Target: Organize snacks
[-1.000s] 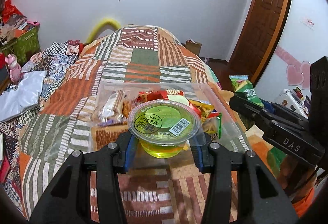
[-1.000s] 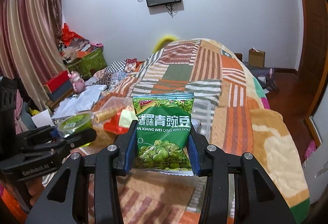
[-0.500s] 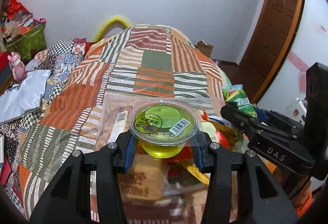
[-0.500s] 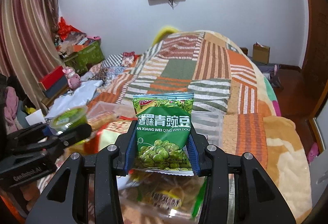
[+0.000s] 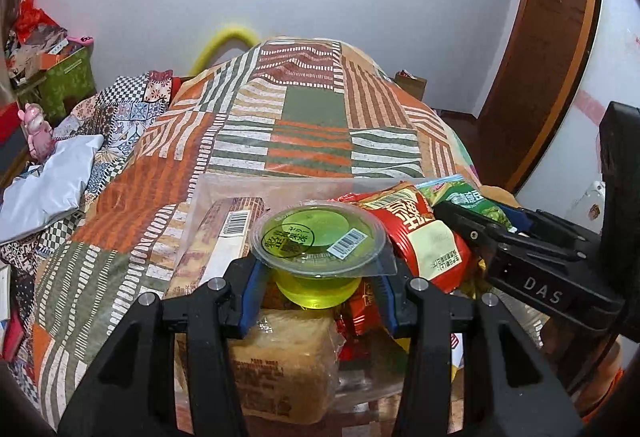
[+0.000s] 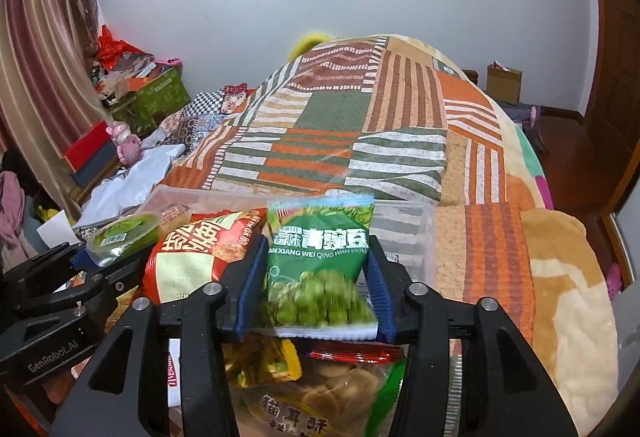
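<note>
On my left, the left gripper (image 5: 318, 289) has its fingers clenched on the green jelly cup (image 5: 320, 241), held over the clear bin (image 5: 240, 183) on the bed — the bin is heaped already, so the cup may roll off the bread loaf (image 5: 280, 353) if dropped. My right gripper (image 6: 316, 291) grips the green pea packet (image 6: 320, 261) above the same pile; the slick bag could slide out.

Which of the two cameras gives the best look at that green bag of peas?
The right wrist view: the bag of peas fills the centre, front side on, clamped in the right gripper, though slightly blurred. The left wrist view shows only its top corner beyond that gripper at the right edge.
</note>
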### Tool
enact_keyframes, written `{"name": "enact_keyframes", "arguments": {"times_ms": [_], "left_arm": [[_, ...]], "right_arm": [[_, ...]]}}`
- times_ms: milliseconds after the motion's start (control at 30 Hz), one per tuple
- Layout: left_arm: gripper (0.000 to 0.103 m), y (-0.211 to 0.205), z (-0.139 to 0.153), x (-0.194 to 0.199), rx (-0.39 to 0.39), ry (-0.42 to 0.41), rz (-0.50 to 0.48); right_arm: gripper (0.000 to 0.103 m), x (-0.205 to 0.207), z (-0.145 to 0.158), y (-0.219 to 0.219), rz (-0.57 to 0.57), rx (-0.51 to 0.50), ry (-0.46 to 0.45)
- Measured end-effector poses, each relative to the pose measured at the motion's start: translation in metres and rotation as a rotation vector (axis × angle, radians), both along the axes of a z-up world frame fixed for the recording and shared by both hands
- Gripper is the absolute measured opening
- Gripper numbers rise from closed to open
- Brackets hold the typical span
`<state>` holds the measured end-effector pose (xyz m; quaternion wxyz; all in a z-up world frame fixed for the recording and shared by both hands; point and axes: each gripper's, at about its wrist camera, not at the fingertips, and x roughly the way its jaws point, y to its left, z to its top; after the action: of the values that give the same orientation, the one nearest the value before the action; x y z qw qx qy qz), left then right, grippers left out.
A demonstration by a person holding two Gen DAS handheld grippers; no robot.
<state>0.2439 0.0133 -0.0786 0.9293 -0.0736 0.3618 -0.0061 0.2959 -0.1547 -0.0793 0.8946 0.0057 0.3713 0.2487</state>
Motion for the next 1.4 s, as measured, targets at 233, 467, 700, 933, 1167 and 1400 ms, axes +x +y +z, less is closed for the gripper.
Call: {"name": "enact_keyframes", "arguments": {"times_ms": [233,467,700,933,1167,1400], "left_arm": [[0.052,-0.001,0.004,-0.002,-0.001,0.018,-0.01],[0.071,-0.002,0.015,-0.016,-0.008,-0.022,-0.014],[0.072,-0.014,0.033,-0.037,0.043,-0.079,-0.035],[0.072,-0.014,0.063,-0.073,0.048,-0.164,-0.037],[0.078,-0.013,0.09,-0.118,0.065,-0.274,-0.019],[0.09,-0.01,0.108,-0.153,0.046,-0.342,-0.014]], "right_arm": [[0.06,-0.007,0.009,-0.005,-0.002,0.01,-0.026],[0.061,-0.02,0.019,-0.009,0.013,0.015,-0.051],[0.061,-0.035,0.028,-0.017,0.018,0.035,-0.072],[0.061,-0.069,0.056,-0.029,0.018,0.054,-0.147],[0.064,-0.115,0.088,-0.035,0.027,0.075,-0.25],[0.074,-0.145,0.102,-0.039,-0.01,0.08,-0.327]]}}
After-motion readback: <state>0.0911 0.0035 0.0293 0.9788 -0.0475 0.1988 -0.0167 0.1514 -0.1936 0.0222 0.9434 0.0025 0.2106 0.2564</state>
